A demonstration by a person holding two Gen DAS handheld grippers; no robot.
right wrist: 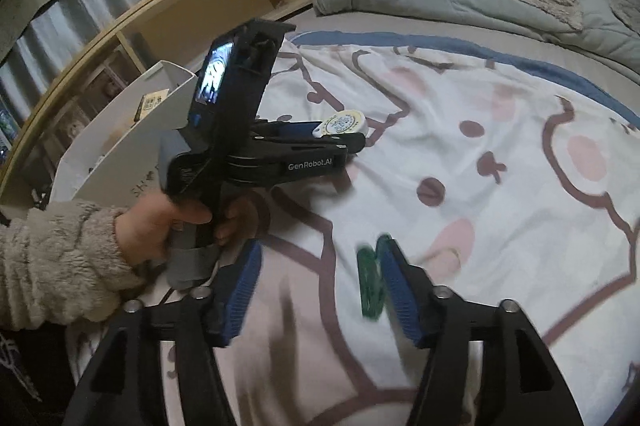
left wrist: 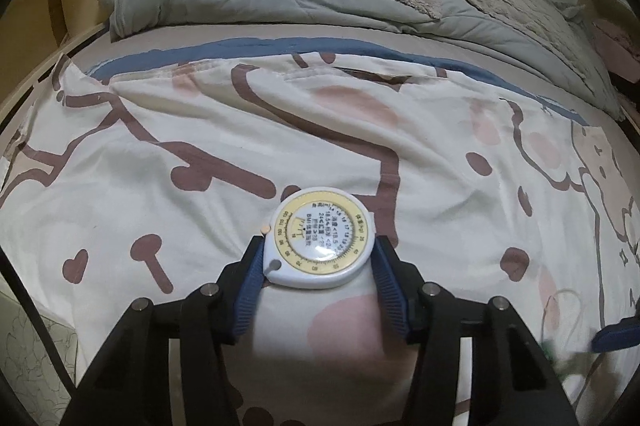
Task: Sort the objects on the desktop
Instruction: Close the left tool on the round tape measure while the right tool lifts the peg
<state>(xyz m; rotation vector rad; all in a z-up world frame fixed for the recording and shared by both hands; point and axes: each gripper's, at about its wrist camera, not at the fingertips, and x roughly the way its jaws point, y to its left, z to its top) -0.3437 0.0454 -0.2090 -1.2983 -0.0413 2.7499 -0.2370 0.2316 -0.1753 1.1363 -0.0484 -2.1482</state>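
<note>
Tape measure [left wrist: 318, 240], round and white with a yellow dial, sat clamped between your left gripper [left wrist: 320, 254] pads, gripped across its rim just above the patterned bedsheet [left wrist: 140, 153]. I judged it light, rigid and smooth-cased, so that hold across the widest part suited it; a shallow pinch might slip. Your right gripper [right wrist: 320, 290] stood open, a blurred green object [right wrist: 372, 282] beside its right pad, apparently not pinched. A white box [right wrist: 132, 145] waited beyond your left hand [right wrist: 160, 226].

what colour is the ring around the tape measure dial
Pale yellow, on a white case; the tape measure shows best in the left wrist view.
</note>
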